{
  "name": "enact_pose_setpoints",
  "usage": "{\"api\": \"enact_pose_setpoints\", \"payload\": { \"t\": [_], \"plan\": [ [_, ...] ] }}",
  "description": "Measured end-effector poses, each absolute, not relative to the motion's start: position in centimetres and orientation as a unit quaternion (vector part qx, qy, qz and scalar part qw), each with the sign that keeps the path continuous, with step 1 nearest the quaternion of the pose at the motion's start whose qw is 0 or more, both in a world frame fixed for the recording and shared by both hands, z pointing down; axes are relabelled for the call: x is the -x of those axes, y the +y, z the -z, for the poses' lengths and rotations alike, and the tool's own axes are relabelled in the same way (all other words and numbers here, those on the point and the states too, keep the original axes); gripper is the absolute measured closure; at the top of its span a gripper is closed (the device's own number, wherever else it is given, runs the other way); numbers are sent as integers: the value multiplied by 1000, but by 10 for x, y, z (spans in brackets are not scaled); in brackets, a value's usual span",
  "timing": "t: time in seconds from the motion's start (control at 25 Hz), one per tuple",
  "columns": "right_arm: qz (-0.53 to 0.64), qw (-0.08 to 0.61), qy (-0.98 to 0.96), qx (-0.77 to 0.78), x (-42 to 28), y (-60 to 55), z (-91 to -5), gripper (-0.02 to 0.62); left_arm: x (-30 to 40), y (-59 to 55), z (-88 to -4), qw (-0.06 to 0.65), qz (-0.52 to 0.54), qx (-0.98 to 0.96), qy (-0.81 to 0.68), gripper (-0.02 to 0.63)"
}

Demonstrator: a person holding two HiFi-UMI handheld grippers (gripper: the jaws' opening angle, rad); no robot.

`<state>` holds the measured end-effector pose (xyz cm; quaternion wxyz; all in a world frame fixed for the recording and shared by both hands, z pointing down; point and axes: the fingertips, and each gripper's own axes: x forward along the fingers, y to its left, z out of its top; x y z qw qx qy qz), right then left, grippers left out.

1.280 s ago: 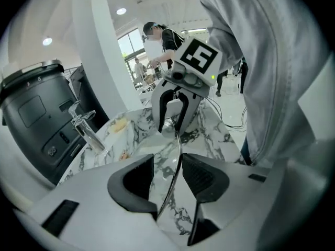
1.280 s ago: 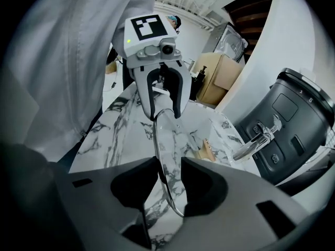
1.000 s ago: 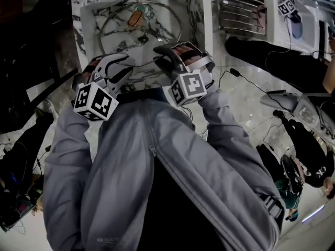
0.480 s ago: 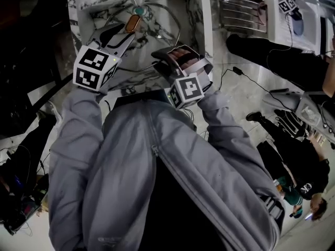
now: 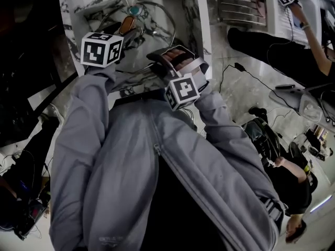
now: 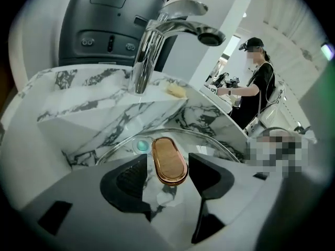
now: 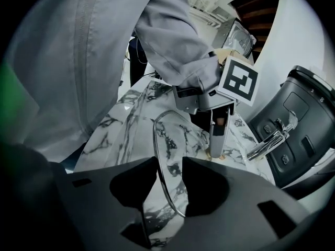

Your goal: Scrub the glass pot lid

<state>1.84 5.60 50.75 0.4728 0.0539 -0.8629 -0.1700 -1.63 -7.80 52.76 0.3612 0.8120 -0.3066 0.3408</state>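
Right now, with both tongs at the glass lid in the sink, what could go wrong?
1. The left tongs have just been opening, with the lid handle between them untouched; closing off-centre could shove the glass pot lid aside.
2. The right tongs straddle the rim, and I cannot tell whether they pinch it; the lid might slip and strike the marble sink.

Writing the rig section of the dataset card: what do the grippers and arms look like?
Left gripper and right gripper: matte black wedge-shaped jaws on grey bodies. Each carries a white marker cube printed with black squares. Arms wear grey jacket sleeves.
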Motion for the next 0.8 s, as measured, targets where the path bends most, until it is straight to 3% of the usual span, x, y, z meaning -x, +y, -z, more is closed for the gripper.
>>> {"api": "enact_pose_setpoints", "payload": {
  "t": [0.08,0.16,0.8],
  "plan": [
    [159,475,-864,-52,-18,58,-510,439,14,-77,-534,381,-342,-803,-306,347],
    [151,478,-864,-47,-19,62,-513,439,11,-75,-538,387,-346,-799,-304,399],
    [42,514,-857,9,-33,69,-502,430,15,-60,-551,406,-373,-780,-295,414]
  ]
}}
